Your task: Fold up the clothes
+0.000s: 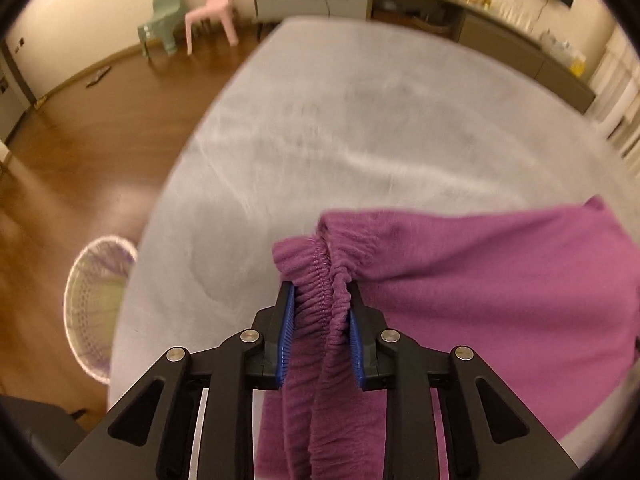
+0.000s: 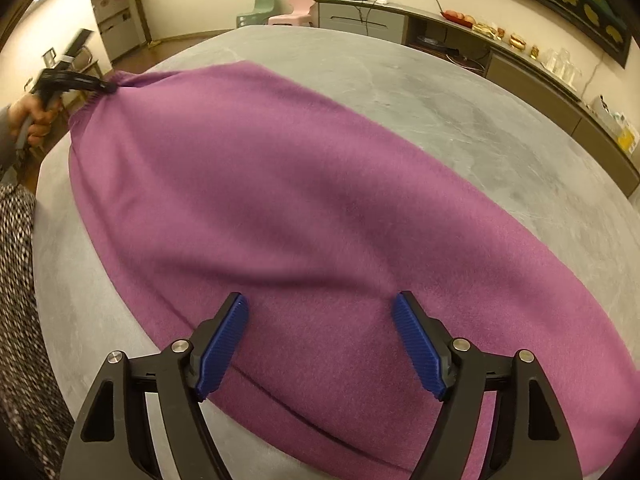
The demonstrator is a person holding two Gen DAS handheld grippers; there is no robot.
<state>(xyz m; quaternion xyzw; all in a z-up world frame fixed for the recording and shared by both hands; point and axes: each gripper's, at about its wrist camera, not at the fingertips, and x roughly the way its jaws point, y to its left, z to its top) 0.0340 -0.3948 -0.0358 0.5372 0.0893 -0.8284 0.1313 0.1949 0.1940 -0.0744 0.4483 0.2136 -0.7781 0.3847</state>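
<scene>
Purple garment (image 2: 280, 200): one, spread on grey table (image 2: 460, 120). Your left gripper (image 1: 320, 300) clamps its elastic waistband; your right gripper (image 2: 320, 320) spread wide above the cloth, gripping nothing. Chairs: two.

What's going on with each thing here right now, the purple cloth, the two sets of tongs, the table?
Purple garment: spread on the table, one elastic end gathered and gripped.
Left tongs: shut on the garment's bunched elastic edge.
Right tongs: wide open above the garment, gripping nothing.
Grey table: partly covered by the garment.
Pink chair: upright by the far wall.
Green chair: upright beside the pink one.
</scene>
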